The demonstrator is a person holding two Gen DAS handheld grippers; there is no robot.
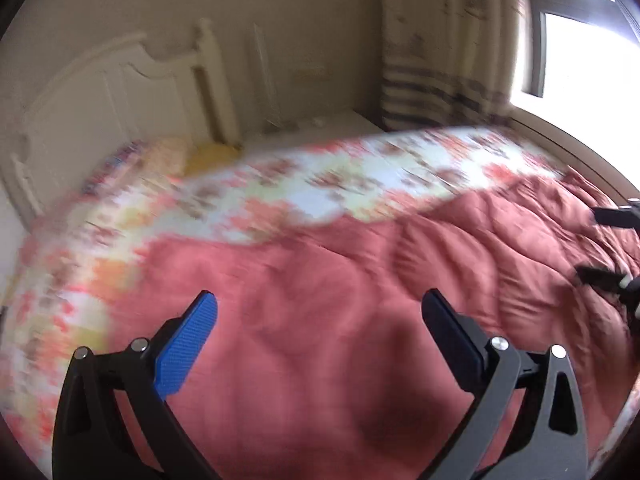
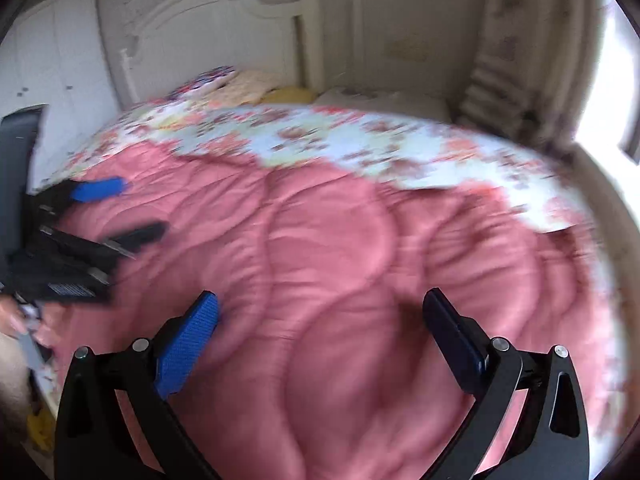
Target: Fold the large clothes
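A large pink-red quilted garment or cover point(image 1: 340, 300) lies spread over the near half of a bed; it fills the right wrist view point(image 2: 340, 280) too. My left gripper point(image 1: 320, 308) is open and empty, hovering above it. My right gripper point(image 2: 320, 308) is open and empty above the same cloth. The left gripper shows at the left of the right wrist view point(image 2: 120, 210), open over the cloth's left edge. The right gripper's fingers show at the right edge of the left wrist view point(image 1: 600, 246). Both views are blurred by motion.
The bed has a floral sheet point(image 1: 280, 188) and a white headboard point(image 1: 100, 92) with pillows point(image 2: 248, 84) beneath it. A striped curtain point(image 1: 432, 60) and bright window point(image 1: 580, 52) stand at the right. A white wardrobe point(image 2: 52, 52) is at the far left.
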